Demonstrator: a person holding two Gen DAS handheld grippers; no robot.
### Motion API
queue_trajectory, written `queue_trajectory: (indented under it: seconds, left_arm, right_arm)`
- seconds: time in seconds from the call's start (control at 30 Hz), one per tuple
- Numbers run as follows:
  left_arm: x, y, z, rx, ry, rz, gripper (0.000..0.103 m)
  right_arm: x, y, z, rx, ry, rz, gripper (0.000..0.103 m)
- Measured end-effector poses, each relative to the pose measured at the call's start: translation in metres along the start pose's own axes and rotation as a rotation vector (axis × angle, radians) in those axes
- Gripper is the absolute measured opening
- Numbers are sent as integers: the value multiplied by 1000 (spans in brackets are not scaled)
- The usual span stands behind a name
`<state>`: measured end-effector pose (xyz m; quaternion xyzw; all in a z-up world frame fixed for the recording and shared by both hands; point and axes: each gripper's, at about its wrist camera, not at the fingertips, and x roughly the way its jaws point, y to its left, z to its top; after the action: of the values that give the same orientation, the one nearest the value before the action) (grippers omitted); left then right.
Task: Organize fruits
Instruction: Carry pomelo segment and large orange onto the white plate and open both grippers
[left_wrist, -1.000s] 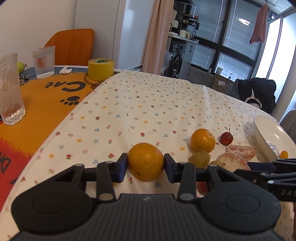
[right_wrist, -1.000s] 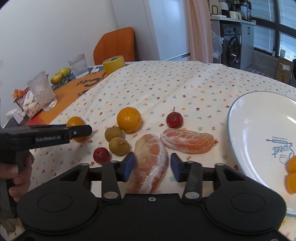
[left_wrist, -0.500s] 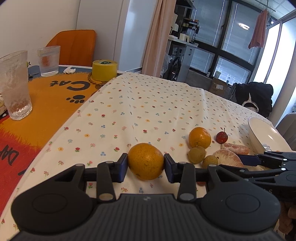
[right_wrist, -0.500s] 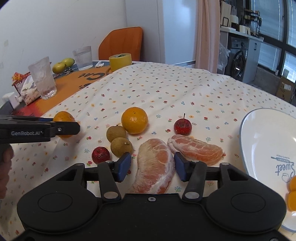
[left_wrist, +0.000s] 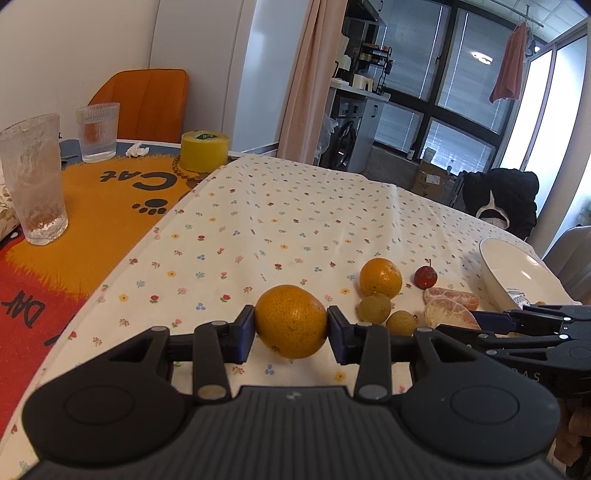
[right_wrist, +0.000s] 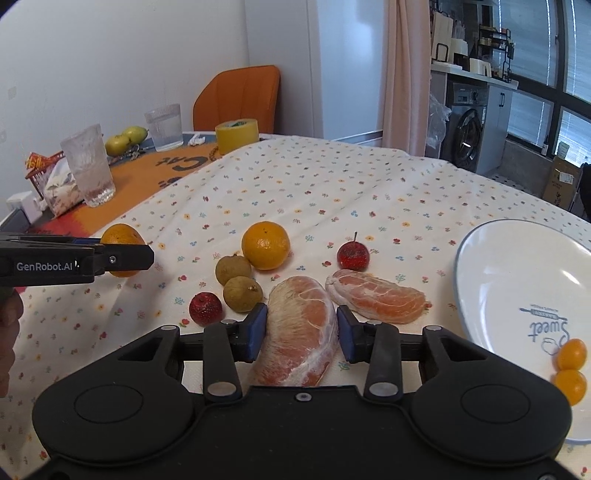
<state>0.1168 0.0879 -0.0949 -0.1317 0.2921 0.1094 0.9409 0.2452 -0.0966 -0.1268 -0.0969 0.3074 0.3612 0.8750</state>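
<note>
My left gripper (left_wrist: 291, 332) is shut on an orange (left_wrist: 291, 321) and holds it just above the flowered cloth; the right wrist view shows that orange (right_wrist: 122, 236) at the left. My right gripper (right_wrist: 301, 334) has both pads pressed on a peeled grapefruit segment (right_wrist: 301, 332). A second segment (right_wrist: 376, 297) lies to its right. Another orange (right_wrist: 265, 244), two longans (right_wrist: 233, 269) (right_wrist: 242, 293) and two small red fruits (right_wrist: 352, 255) (right_wrist: 205, 308) sit on the cloth. The white plate (right_wrist: 517, 277) at the right holds two kumquats (right_wrist: 571, 354).
Two glasses (left_wrist: 35, 177) (left_wrist: 98, 131) and a yellow tape roll (left_wrist: 204, 150) stand on the orange mat (left_wrist: 96, 206) at the left. An orange chair (left_wrist: 147, 103) is behind them. Green fruits (right_wrist: 125, 138) and a snack packet (right_wrist: 44, 166) lie far left.
The left gripper has risen with the orange held. The right gripper's fingers have drawn in from either side of the grapefruit segment until they press on it.
</note>
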Motion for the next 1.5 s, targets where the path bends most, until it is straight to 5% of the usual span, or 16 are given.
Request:
queue_trajectory:
  seconds: [1.5]
  left_arm:
    - [9,-140,21,199,-59,-192,40]
  right_arm:
    - [-90,-120,-21,207,-163,-195,38]
